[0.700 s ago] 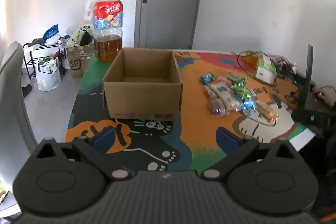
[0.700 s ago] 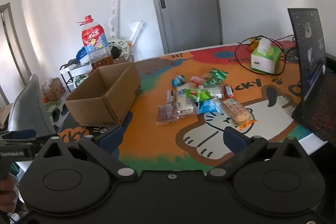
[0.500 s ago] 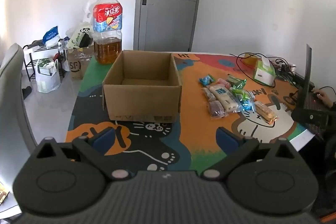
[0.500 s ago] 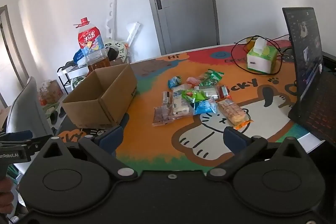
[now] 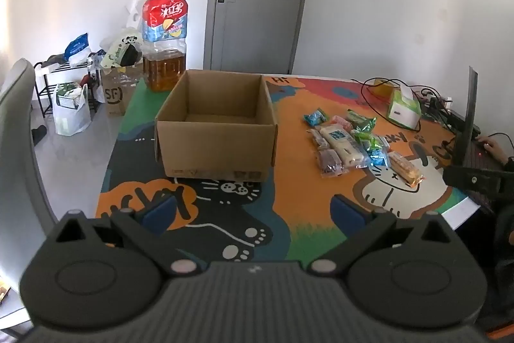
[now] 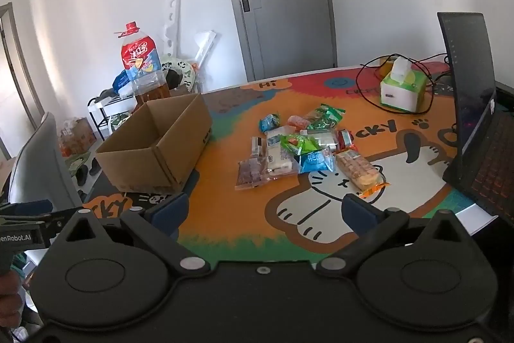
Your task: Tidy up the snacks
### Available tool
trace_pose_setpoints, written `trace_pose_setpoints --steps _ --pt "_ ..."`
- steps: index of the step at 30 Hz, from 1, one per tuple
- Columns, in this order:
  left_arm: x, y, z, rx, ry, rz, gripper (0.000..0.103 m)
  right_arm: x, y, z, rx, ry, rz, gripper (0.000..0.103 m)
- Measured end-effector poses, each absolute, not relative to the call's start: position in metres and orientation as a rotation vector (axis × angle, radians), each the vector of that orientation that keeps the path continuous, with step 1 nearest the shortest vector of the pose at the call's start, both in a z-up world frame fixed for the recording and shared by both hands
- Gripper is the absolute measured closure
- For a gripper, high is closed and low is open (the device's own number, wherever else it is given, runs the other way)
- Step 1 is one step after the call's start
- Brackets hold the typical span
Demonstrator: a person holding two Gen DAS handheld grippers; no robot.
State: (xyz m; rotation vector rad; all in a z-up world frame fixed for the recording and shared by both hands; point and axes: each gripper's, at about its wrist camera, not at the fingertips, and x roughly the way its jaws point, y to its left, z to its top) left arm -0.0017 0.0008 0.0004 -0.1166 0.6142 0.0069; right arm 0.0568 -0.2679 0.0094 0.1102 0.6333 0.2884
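Observation:
An open, empty cardboard box (image 5: 215,130) stands on the colourful cartoon table mat (image 5: 289,182); it also shows in the right wrist view (image 6: 157,147). A heap of several wrapped snacks (image 5: 350,143) lies to the right of the box, also in the right wrist view (image 6: 305,150). My left gripper (image 5: 253,211) is open and empty, held above the near table edge in front of the box. My right gripper (image 6: 263,211) is open and empty, held near the front edge, short of the snacks.
A large oil bottle (image 5: 164,34) stands behind the box. A tissue box (image 6: 403,92) with black cables sits at the back right. An open laptop (image 6: 475,118) is at the right edge. A grey chair (image 5: 16,150) stands left of the table.
Both grippers have pulled back and risen a little, so the box and snacks look slightly farther away. Nothing on the table has moved.

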Motion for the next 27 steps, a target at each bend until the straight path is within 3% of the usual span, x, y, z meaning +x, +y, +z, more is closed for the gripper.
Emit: trace_pose_setpoints --steps 27 --pt "-0.0052 0.0057 0.0024 -0.134 0.585 0.012 0.002 0.0526 -0.2689 0.016 0.08 0.612 0.276 0.0"
